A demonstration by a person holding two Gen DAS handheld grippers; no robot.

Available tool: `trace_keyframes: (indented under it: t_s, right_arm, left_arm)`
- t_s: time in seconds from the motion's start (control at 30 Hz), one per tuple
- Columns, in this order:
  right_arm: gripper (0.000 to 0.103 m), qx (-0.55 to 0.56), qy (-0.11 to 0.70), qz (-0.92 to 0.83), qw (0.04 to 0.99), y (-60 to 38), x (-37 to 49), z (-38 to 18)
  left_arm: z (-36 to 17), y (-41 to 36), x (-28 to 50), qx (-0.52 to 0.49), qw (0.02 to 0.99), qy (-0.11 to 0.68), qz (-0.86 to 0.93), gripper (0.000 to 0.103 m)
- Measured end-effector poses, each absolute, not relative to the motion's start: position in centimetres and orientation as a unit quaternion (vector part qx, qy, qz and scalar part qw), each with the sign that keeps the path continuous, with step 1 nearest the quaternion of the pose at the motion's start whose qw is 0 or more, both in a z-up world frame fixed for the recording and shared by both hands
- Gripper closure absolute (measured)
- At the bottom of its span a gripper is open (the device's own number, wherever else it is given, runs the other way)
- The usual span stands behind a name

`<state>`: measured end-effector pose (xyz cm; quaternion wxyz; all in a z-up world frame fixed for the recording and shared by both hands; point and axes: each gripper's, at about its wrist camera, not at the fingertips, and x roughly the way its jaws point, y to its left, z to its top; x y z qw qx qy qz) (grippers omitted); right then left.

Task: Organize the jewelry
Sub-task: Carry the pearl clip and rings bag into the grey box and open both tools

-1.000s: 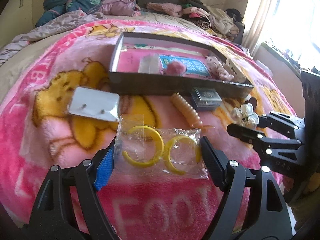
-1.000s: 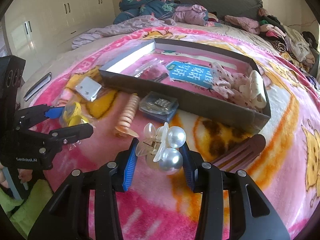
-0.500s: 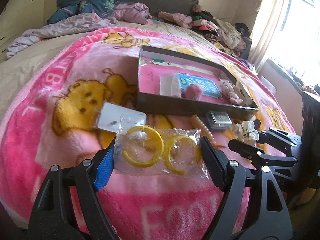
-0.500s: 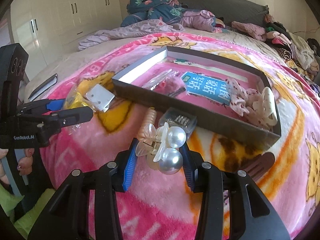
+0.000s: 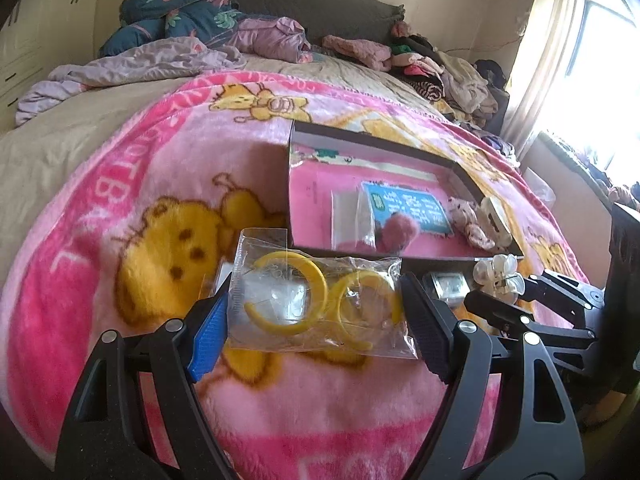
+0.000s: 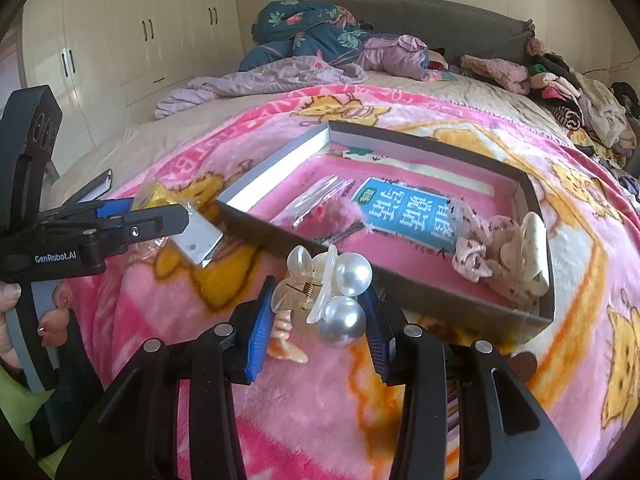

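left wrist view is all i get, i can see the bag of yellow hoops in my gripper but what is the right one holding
Observer: The right gripper is shut on a clear claw clip with two big pearls. It is held short of the tray's near wall.
Operator: is there an earring card anywhere
Observer: Yes, a silver earring card lies on the blanket by the tray's near left corner, below your bag of yellow hoops.
Operator: anything else loose
Observer: A peach spiral hair piece lies on the blanket, below the held clip.
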<state>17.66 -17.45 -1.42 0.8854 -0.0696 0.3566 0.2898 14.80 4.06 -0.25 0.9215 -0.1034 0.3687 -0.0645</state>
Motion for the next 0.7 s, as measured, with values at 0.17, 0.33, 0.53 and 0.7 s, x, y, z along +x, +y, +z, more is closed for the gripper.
trace_keyframes:
  t_s: [0.17, 0.33, 0.53, 0.7]
  right_arm:
    - [0.064, -0.066, 0.351, 0.284, 0.890, -17.8, 18.3, -1.0]
    - [0.064, -0.059, 0.346, 0.276, 0.895, -18.3, 19.2, -0.5]
    - [0.064, -0.053, 0.342, 0.262, 0.901, -19.3, 20.6, -0.2]
    - [0.064, -0.047, 0.341, 0.250, 0.905, -20.0, 21.9, -0.2]
  left_arm:
    - [0.5, 4.1, 15.9, -0.102, 0.924, 0.364, -0.065, 0.033]
    - [1.1, 3.9, 17.1, -0.102, 0.925, 0.360, -0.067, 0.033]
    - [1.5, 3.6, 18.7, -0.099, 0.926, 0.357, -0.070, 0.033]
    - [1.5, 3.2, 20.0, -0.097, 0.925, 0.359, -0.073, 0.033]
